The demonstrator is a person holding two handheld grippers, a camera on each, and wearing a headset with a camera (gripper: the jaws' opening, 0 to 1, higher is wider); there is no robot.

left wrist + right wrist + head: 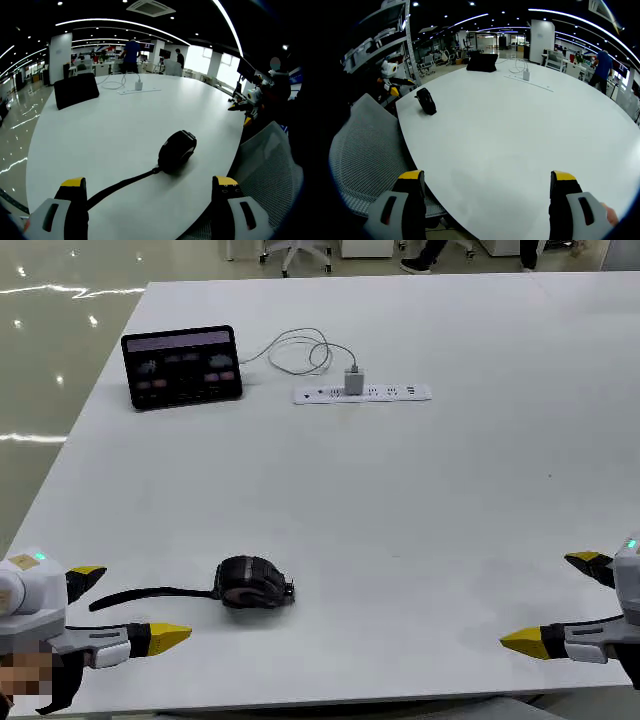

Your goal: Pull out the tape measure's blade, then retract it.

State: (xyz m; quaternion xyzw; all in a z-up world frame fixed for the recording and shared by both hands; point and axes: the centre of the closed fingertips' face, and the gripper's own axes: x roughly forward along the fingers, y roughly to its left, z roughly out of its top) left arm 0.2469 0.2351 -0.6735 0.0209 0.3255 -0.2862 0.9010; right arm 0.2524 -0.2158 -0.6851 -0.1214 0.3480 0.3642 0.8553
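A black tape measure [253, 583] lies on the white table near its front edge, its black strap [150, 596] trailing to the left. In the left gripper view the tape measure [177, 148] sits ahead between the jaws, and the strap [120, 185] runs back toward the left jaw. My left gripper [128, 604] is open, just left of the strap's end. My right gripper [560, 602] is open at the table's front right, far from the tape measure [425, 100]. No blade is out of the case.
A dark tablet [181, 365] stands at the back left. A white power strip [362, 393] with a plugged charger and coiled white cable [297, 352] lies at the back centre. A grey mesh chair [365, 150] is at the table's near edge.
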